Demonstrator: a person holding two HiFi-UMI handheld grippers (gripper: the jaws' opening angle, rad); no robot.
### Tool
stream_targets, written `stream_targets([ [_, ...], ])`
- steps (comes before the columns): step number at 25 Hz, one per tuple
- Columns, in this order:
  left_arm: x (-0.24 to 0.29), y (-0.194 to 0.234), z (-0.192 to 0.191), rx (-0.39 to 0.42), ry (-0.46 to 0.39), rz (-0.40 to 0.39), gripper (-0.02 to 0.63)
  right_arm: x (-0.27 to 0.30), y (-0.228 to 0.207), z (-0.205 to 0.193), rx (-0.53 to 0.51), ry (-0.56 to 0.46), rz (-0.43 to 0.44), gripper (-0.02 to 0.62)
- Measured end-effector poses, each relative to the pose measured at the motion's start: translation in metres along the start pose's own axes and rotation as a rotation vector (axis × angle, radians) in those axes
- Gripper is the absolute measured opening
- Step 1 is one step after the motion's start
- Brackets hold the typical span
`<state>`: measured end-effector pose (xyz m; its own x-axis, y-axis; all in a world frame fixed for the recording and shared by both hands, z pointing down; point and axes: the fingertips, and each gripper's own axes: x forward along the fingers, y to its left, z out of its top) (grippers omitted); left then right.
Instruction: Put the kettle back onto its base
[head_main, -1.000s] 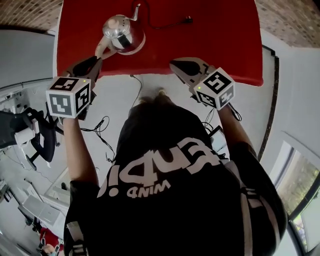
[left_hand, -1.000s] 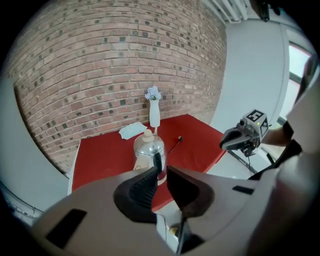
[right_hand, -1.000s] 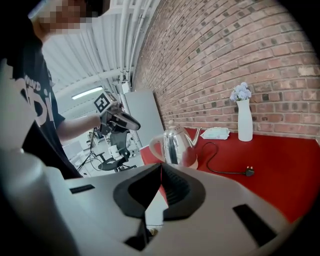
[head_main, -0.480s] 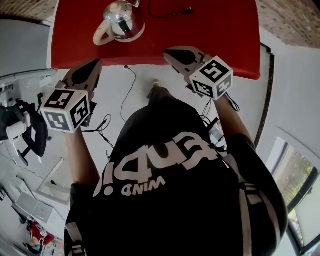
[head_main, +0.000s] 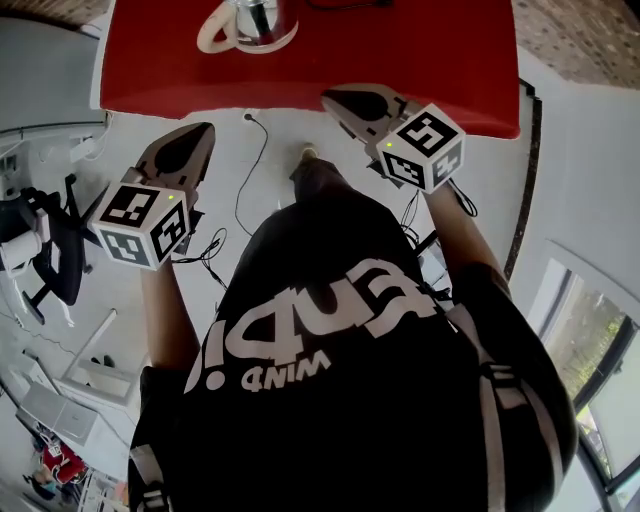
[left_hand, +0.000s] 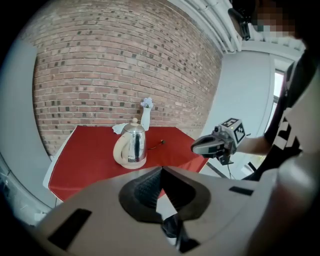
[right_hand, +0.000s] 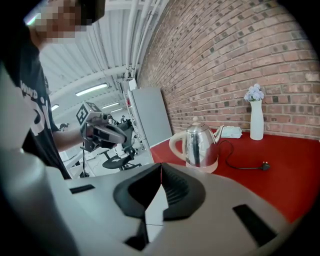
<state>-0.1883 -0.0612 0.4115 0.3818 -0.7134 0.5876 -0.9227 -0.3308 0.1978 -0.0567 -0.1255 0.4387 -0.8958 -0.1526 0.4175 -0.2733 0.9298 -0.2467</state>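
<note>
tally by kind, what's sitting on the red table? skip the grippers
kettle: 1
kettle base: 1
power cord: 1
vase with flowers: 1
white cloth: 1
Total: 5

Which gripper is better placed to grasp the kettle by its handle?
Probably the left gripper: the kettle stands on the table's left side, its handle turned that way. The right gripper is farther from the handle. Both are shut, empty.
</note>
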Motion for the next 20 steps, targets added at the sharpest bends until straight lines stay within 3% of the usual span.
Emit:
stream_targets([
  [13,-0.062,-0.034,-0.047,0.052,-0.084,-0.028,0.009,-0.032,0.089,-0.009,-0.097,0.0,-0.02,0.023],
  [20,-0.103,-0.073,-0.064,0.088,-0.162,-0.059,0.009,-0.064,0.147,-0.005,-0.085,-0.08,-0.067,0.023],
])
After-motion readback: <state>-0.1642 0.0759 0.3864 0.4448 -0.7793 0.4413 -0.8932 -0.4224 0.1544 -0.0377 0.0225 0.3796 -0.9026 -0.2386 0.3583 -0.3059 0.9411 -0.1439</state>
